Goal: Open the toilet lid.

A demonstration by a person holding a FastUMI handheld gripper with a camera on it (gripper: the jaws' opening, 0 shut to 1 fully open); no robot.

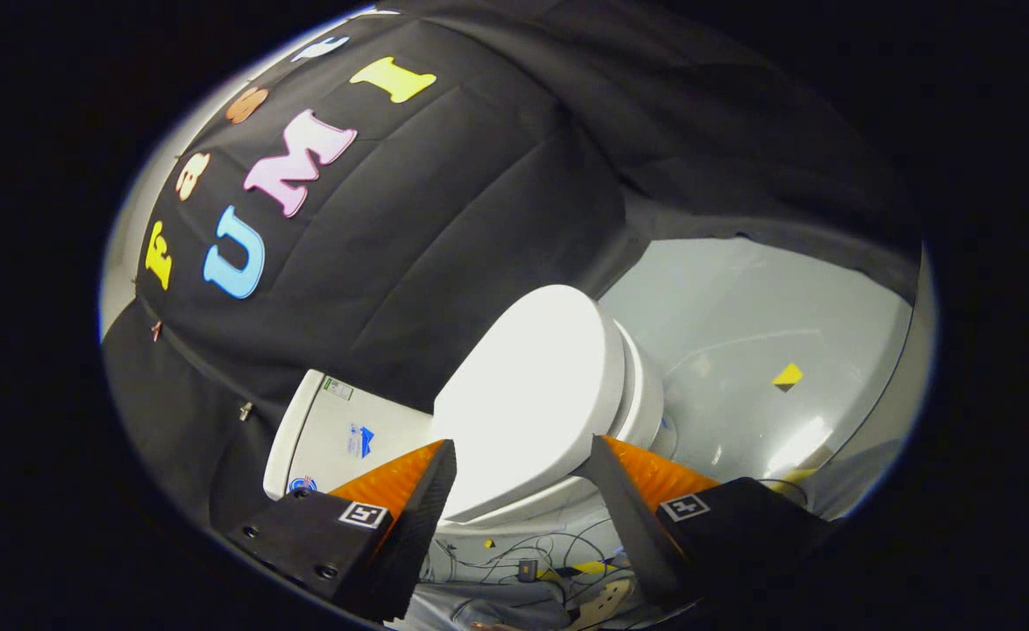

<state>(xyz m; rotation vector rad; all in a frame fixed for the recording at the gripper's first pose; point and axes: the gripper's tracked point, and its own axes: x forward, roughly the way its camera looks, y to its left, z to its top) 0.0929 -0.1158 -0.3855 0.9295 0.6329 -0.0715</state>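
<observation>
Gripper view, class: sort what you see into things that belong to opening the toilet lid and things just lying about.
Belongs to the job:
toilet lid, closed
tool, fingers spread either side of the lid's edge
toilet tank

Just lying about:
cables on the floor
yellow floor marker

The claw [523, 478] has its 2 fingers [427, 491] spread apart, with the white toilet lid [532, 394] between them and just ahead. The lid is closed over the seat [642, 399]. The white tank [330, 434] sits beside it against the black cloth wall [444, 219]. Grey floor [742, 333] lies beyond.
</observation>
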